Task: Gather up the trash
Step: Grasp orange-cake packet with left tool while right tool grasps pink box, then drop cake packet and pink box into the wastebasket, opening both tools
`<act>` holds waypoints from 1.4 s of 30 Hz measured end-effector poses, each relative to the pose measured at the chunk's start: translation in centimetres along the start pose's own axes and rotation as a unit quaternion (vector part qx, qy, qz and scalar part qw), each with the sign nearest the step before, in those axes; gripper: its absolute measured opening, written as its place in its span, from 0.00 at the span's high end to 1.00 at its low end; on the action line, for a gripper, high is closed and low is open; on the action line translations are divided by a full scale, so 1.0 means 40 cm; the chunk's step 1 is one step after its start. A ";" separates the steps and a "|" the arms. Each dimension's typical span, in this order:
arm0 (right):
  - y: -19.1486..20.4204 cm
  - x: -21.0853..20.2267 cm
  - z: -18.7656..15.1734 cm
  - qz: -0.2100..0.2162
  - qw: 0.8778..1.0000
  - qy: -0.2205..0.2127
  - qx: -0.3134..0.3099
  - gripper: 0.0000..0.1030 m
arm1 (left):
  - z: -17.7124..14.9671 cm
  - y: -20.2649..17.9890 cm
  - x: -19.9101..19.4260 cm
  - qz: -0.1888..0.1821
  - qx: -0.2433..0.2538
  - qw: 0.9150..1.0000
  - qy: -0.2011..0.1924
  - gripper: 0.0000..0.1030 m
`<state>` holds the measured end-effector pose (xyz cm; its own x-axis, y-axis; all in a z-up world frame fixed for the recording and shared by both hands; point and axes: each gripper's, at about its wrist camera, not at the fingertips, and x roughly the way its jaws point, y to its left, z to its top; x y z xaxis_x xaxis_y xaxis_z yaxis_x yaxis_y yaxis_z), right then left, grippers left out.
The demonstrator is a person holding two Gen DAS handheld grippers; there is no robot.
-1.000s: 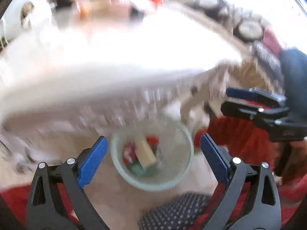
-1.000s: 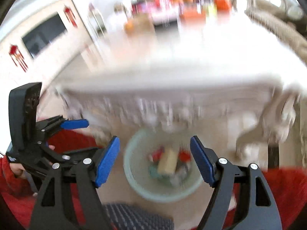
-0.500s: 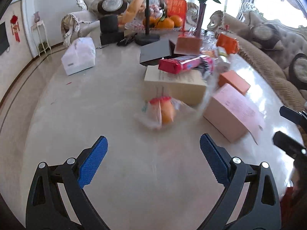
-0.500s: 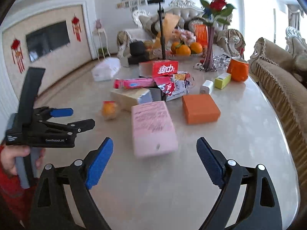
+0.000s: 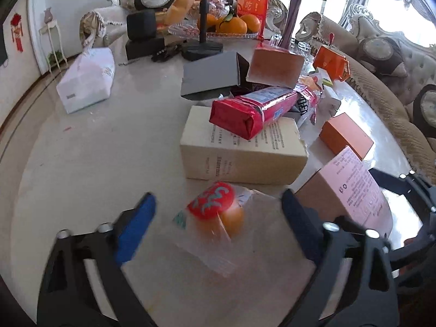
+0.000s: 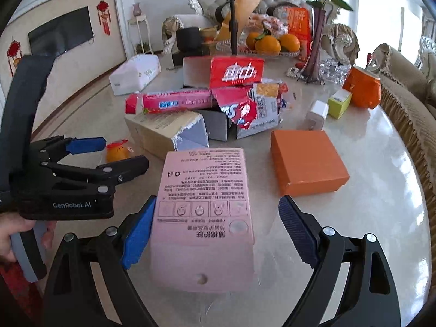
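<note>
My left gripper (image 5: 216,229) hangs over a clear plastic wrapper (image 5: 215,215) with an orange and red item inside. Its jaws are closing; the wrapper lies between them with the blue pads still apart from it. The right wrist view shows that same wrapper (image 6: 118,151) beside the left gripper (image 6: 113,154). A pink box (image 6: 204,212) lies flat on the marble table (image 6: 368,218) between the open jaws of my right gripper (image 6: 218,234). The left pad is right at the box's edge and the right pad stands clear of it.
Behind the wrapper lies a cream carton (image 5: 239,152) with a red packet (image 5: 253,111) on top. An orange box (image 6: 308,160) sits right of the pink box. Farther back are torn snack bags (image 6: 253,109), a white tissue pack (image 5: 87,81), a vase (image 6: 316,43) and a fruit tray (image 6: 269,43).
Both grippers came up from over the trash bin on the floor to the tabletop, then closed in on the wrapper and the pink box. The left jaws have narrowed.
</note>
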<state>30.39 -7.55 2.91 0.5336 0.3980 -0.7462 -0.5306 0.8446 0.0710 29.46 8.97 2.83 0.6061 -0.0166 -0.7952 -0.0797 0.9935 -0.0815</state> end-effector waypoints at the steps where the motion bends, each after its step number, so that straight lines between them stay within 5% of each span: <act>1: -0.001 0.007 0.000 0.000 1.000 0.006 0.000 0.23 | 0.001 -0.001 0.005 -0.004 0.000 1.000 0.005 0.45; 3: -0.002 0.014 -0.005 0.007 1.000 0.015 0.007 0.40 | 0.000 -0.009 0.010 -0.001 0.009 1.000 0.008 0.46; 14: -0.033 -0.069 -0.058 0.030 0.998 -0.011 0.058 0.40 | -0.045 0.019 -0.038 -0.020 0.005 1.000 -0.005 0.47; 29: -0.018 -0.358 -0.221 0.082 0.985 -0.096 0.115 0.40 | -0.233 -0.044 -0.325 -0.071 0.043 0.993 -0.080 0.54; 35: 0.019 -0.504 -0.320 0.079 0.985 -0.115 0.104 0.40 | -0.329 -0.082 -0.432 -0.149 0.030 0.984 -0.096 0.54; 38: 0.048 -0.562 -0.393 0.068 0.990 -0.095 0.084 0.40 | -0.427 -0.134 -0.527 -0.164 0.079 0.979 -0.090 0.54; 42: 0.080 -0.530 -0.505 0.066 0.994 -0.012 0.089 0.40 | -0.573 -0.197 -0.544 -0.186 0.125 0.974 -0.034 0.54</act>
<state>4.08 -20.52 5.59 0.4833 0.5162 -0.7071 -0.4733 0.8335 0.2851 -1.25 -1.07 7.02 0.6075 -0.3812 -0.6969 0.3448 0.9169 -0.2010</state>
